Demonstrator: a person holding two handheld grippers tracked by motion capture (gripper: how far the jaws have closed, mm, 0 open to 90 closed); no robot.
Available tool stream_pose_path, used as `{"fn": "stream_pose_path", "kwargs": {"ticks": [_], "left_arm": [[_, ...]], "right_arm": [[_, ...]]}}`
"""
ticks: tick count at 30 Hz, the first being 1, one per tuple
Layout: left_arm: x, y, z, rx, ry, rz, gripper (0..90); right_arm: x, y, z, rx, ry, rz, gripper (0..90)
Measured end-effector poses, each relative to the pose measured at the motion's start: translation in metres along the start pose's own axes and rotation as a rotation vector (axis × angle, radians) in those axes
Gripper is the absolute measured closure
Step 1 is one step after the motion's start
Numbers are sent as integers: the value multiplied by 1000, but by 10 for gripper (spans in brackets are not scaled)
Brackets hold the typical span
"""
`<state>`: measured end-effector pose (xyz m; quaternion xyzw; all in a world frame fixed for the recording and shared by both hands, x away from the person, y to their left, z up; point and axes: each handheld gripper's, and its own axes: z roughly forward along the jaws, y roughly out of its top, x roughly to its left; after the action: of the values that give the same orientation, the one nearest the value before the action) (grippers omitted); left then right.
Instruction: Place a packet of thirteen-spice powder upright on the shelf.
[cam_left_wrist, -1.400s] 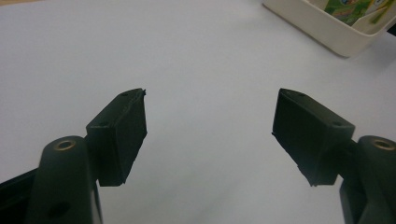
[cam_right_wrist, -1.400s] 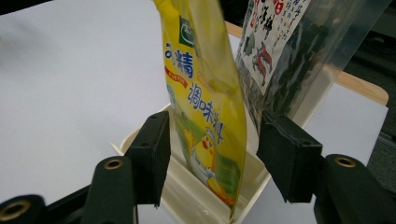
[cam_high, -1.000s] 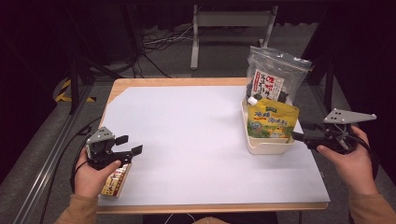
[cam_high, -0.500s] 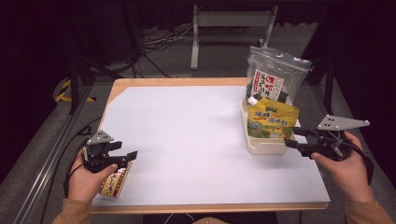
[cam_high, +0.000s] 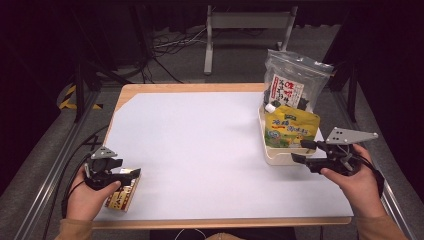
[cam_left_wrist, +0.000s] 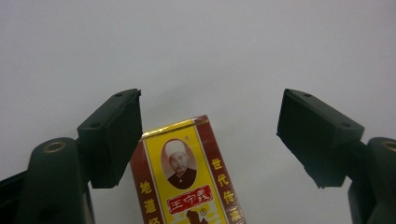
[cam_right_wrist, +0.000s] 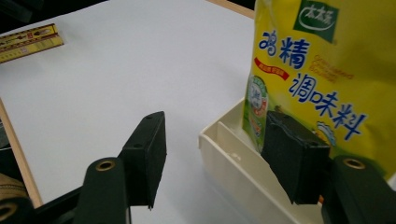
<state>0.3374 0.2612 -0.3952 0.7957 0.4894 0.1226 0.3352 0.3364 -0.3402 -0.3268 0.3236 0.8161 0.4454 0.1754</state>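
The tray (cam_high: 274, 156) sits at the tabletop's (cam_high: 200, 145) right edge with a yellow pouch (cam_high: 291, 128) standing in it and a clear bag (cam_high: 295, 85) behind; a red-yellow box (cam_high: 122, 194) lies flat at the near left corner. The right tongs (cam_high: 298, 151) are spread, one jaw outside the tray wall and one against the pouch, so the step in hand looks like reaching for the tray or pouch, and next the jaws must close squarely. The left tongs (cam_left_wrist: 210, 135), just opened wide, straddle the box (cam_left_wrist: 189, 177) without pinching it.
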Motion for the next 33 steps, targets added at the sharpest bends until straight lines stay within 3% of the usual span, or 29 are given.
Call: {"fn": "stream_pose_path", "kwargs": {"ticks": [6,18,33], "left_arm": [[6,-3,3,38,39,-33,227],[12,-11,22,130,43,-81,218],[8,-19,32,226,49,-72,214]], "right_arm": [[5,-3,9,-4,25,-3,394],[9,-6,16,-3,43,2,367],[13,-8,24,-5,74,3,352]]}}
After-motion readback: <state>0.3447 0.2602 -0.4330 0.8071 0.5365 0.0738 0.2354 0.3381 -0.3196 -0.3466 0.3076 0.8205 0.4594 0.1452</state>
